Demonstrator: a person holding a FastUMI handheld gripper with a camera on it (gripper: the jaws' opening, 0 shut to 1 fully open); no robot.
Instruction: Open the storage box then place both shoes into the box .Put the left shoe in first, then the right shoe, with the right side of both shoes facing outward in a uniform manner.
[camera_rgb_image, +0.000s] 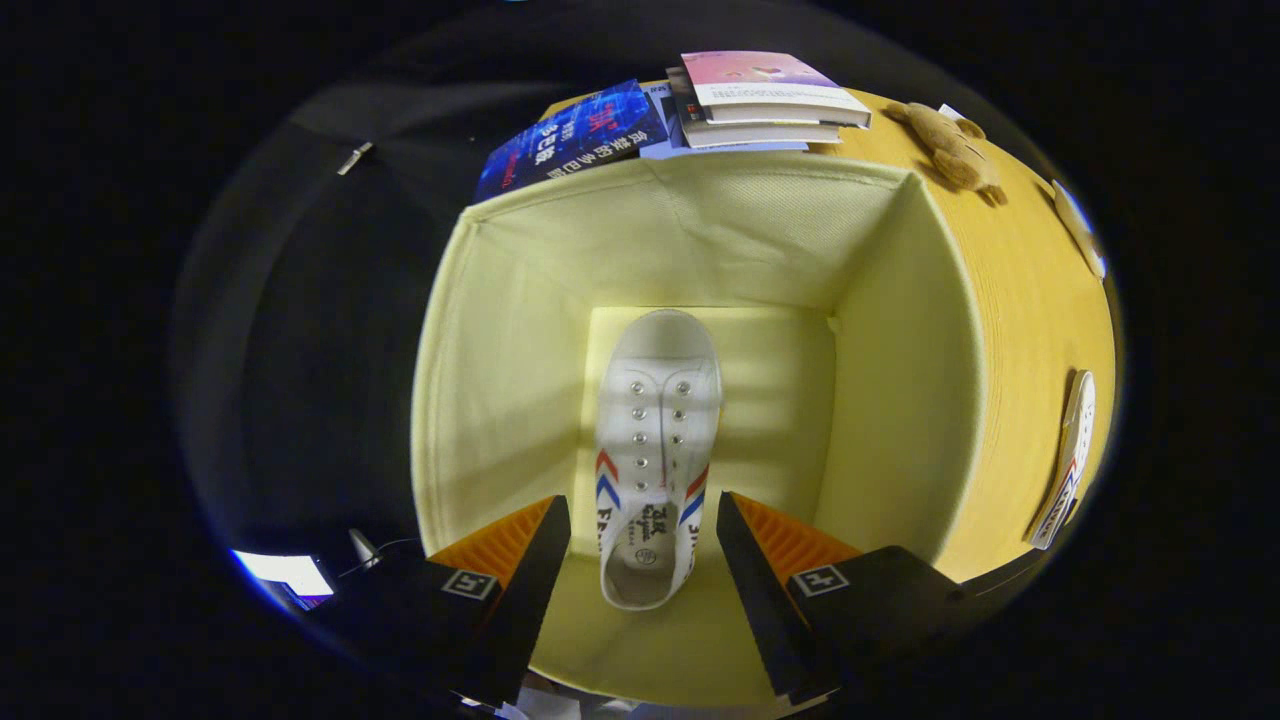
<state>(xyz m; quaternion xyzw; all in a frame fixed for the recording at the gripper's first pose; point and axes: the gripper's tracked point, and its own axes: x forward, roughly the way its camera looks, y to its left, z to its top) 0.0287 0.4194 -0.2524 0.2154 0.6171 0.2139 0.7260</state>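
the storage box (900, 330) is already open and one white shoe (655, 450) lies on its pale floor, toe pointing away from the gripper (643, 545), so by my reckoning the first shoe is in and the second is what's left. the gripper hangs above the box with its fingers spread wide, the heel of the shoe showing in the gap between them but neither finger touching it, as far as i can tell. the other shoe (1066, 462) waits outside on the yellow table (1040, 300), near the box's right-hand wall, seen on edge. the next move, i'd say, calls for lifting clear of the box, swinging over to that shoe and taking it. the shoe in the box is white canvas with metal eyelets, no laces that i can see, and red and blue chevrons on both sides.
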